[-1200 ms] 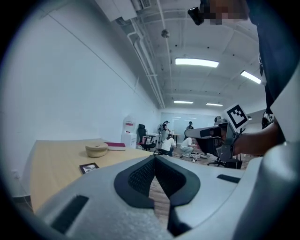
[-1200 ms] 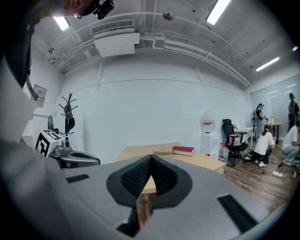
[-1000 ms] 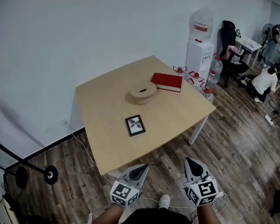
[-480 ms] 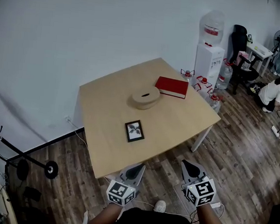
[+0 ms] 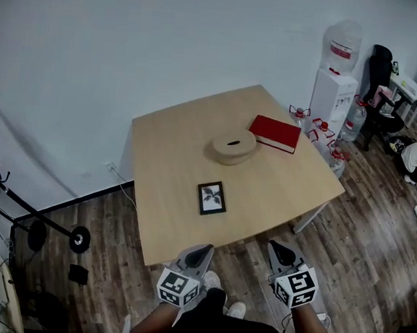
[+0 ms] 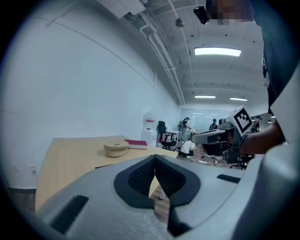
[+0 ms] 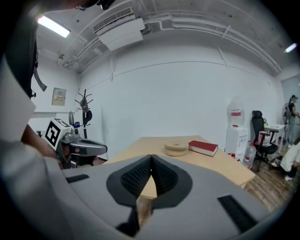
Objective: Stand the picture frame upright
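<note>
A small black-rimmed picture frame (image 5: pixel 212 198) with a dark leaf print on white lies flat, face up, on the pale wooden square bench (image 5: pixel 173 159), near its front edge and apart from everything else. Farther back sit a round tan disc with a slot in its top (image 5: pixel 233 147) and, just beside it, a red hardback book (image 5: pixel 275 133) whose cover shows no title that can be read.

The left claw (image 5: pixel 203 249) and the right claw (image 5: pixel 281 246) both hang over the wood floor, short of the bench's near edge and not touching the frame. Each has its grey jaws pressed together at the tips with nothing between them. Their cubes carry black-and-white square patterns, no letters.

A white water dispenser (image 5: pixel 337 79) stands past the far corner; the print on its bottle's red label is too small to read.
</note>
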The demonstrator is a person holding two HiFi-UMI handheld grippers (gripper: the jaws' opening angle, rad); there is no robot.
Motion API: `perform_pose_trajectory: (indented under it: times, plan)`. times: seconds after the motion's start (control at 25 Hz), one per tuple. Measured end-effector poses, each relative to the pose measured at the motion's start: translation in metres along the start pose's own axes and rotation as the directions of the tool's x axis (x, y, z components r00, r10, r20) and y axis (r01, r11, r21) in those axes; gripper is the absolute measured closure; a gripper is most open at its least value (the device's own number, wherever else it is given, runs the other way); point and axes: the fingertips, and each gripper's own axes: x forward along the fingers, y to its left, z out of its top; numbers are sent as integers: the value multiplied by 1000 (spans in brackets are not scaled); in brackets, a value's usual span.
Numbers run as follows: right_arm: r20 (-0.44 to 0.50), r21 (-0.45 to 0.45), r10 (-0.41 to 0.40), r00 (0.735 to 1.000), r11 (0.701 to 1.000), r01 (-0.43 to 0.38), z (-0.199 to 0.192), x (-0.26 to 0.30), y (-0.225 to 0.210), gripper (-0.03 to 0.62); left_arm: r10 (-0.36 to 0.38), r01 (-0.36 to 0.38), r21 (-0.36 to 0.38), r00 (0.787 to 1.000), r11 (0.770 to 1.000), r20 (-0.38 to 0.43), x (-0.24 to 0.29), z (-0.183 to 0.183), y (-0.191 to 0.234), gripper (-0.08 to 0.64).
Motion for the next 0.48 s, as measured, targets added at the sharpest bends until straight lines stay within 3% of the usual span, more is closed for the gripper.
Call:
perform_pose_trajectory:
  times: [0.2,0.48]
  plan:
    - [-64,-18,53,997,998,-54,-7,48,2,583,43,-43,-23,999,999,12,16,4,42,565]
    - [-121,-116,131,984,982,-146,-1,149,19,583,92,-91,-56,996,994,3,31,12,117,565]
